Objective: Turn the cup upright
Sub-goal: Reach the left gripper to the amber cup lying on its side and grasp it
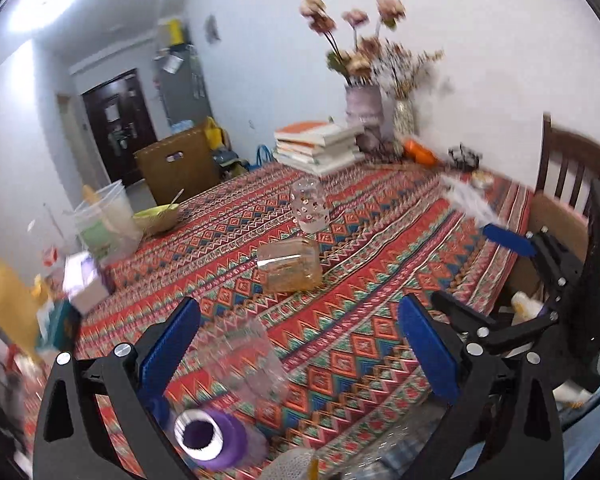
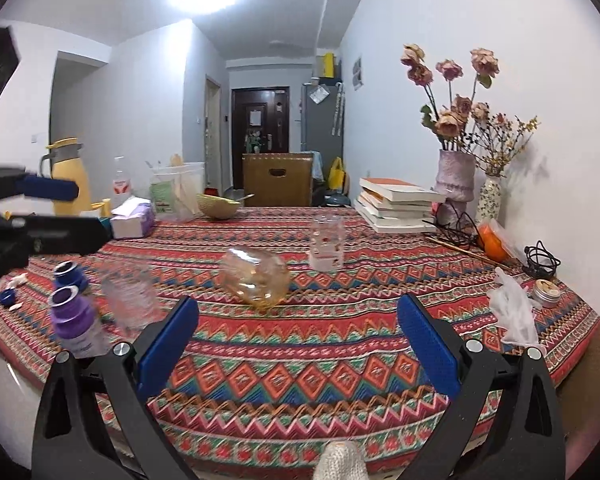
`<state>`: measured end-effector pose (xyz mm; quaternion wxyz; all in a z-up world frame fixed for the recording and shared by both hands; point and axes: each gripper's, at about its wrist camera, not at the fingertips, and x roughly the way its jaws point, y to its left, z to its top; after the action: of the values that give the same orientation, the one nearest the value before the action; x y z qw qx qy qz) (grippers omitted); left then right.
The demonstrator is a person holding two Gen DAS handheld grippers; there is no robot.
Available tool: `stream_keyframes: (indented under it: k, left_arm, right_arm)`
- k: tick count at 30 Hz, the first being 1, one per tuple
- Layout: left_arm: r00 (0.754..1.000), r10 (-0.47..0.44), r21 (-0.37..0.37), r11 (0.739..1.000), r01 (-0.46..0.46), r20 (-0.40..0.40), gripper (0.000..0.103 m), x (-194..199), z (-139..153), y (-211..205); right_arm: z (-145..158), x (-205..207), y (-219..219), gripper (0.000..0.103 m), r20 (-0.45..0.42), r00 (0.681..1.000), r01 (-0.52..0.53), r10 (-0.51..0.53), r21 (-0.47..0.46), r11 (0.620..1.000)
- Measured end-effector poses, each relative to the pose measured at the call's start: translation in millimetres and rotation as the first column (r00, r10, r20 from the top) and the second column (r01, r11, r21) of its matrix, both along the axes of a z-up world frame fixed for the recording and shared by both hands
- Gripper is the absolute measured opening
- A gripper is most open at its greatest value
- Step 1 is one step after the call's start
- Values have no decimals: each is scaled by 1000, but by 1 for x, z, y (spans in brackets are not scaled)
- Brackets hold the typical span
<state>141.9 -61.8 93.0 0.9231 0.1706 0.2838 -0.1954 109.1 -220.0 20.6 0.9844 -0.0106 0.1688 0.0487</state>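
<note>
An amber glass cup point(image 1: 290, 266) lies on its side in the middle of the patterned tablecloth; it also shows in the right wrist view point(image 2: 256, 276). A clear cup with small flower prints point(image 1: 309, 207) stands mouth down behind it, also in the right wrist view point(image 2: 327, 246). A blurred clear cup point(image 1: 246, 356) sits near my left gripper point(image 1: 298, 320), which is open and empty above the cloth. My right gripper point(image 2: 298, 318) is open and empty, short of the amber cup. The left gripper also shows at the left edge of the right wrist view point(image 2: 64, 212).
A purple-capped bottle point(image 2: 74, 318) and a blue-capped one point(image 2: 68, 274) stand at front left. Books point(image 2: 396, 204), flower vases point(image 2: 456, 176), a tissue box point(image 2: 132, 220), a yellow bowl point(image 2: 218, 206), a crumpled plastic bag point(image 2: 514, 312) and a small tin point(image 2: 546, 292) ring the table point(image 2: 340, 368).
</note>
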Motion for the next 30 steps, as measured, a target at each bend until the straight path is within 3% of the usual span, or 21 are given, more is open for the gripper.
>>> stream_keyframes:
  k: [3,6,9,12,16,19,23,30]
  left_arm:
    - [998,-61,130,990,63,-22,96,27,6,-15]
    - [990,-130,248,958,142,-62,96,54,6,-32]
    - [976,-205,370,903,218,-73,96,80,0,-46]
    - [954,-288,470,832,294,-87,96,107,-9,-57]
    - [912,-387,536,746,395,-134,96,143,-20,-71]
    - [878,-433,582,668,464,-203,96,166,-43,-79]
    - [820,-485,631,542,555,-304,96,185,-83,-83]
    - [748,-515,615,446,650,-418,97,202,-124,-90]
  right_arm:
    - [-2,17,-7,96,-23,1000,20,-20,-3,1000]
    - [-3,35,-13,96,-58,998,37,-37,-4,999]
    - [-6,54,-20,96,-93,994,55,-57,-17,998]
    - [-10,70,-28,96,-124,989,82,-85,-31,996]
    - [-18,91,-42,96,-166,977,130,-135,-43,991]
    - [-23,107,-53,96,-204,965,160,-166,-46,986]
    - [-28,122,-56,96,-224,958,165,-177,-69,984]
    - [-41,147,-52,96,-291,946,119,-141,-91,989]
